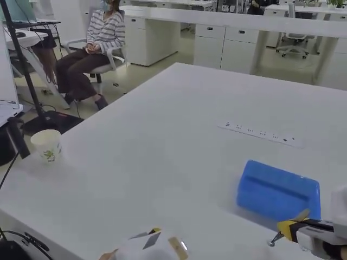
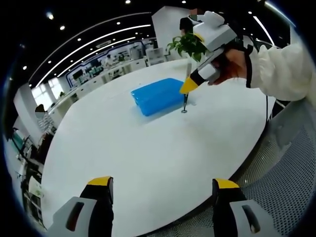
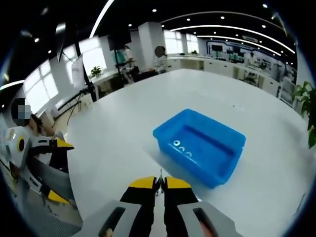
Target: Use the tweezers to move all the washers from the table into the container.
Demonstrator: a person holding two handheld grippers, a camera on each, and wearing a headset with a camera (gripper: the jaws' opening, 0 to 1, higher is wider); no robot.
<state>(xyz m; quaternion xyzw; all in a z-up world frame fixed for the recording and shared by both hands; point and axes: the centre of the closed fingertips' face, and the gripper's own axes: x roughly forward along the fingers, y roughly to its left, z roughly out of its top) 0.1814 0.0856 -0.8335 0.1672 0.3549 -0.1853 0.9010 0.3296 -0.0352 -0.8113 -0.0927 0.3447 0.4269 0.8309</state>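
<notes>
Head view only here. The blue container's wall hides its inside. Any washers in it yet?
Observer: Yes. The right gripper view looks down into the container and shows what look like three washers on its floor, close to one wall.
Operator: Left gripper holding anything?
Observer: No. In its own view the left gripper is open with nothing between the jaws, over the table near its edge.
Operator: Tweezers carrying a washer?
Observer: Cannot tell. The right gripper is shut on the tweezers. In the left gripper view the tips point down at the table beside the container, too small to show a washer.
</notes>
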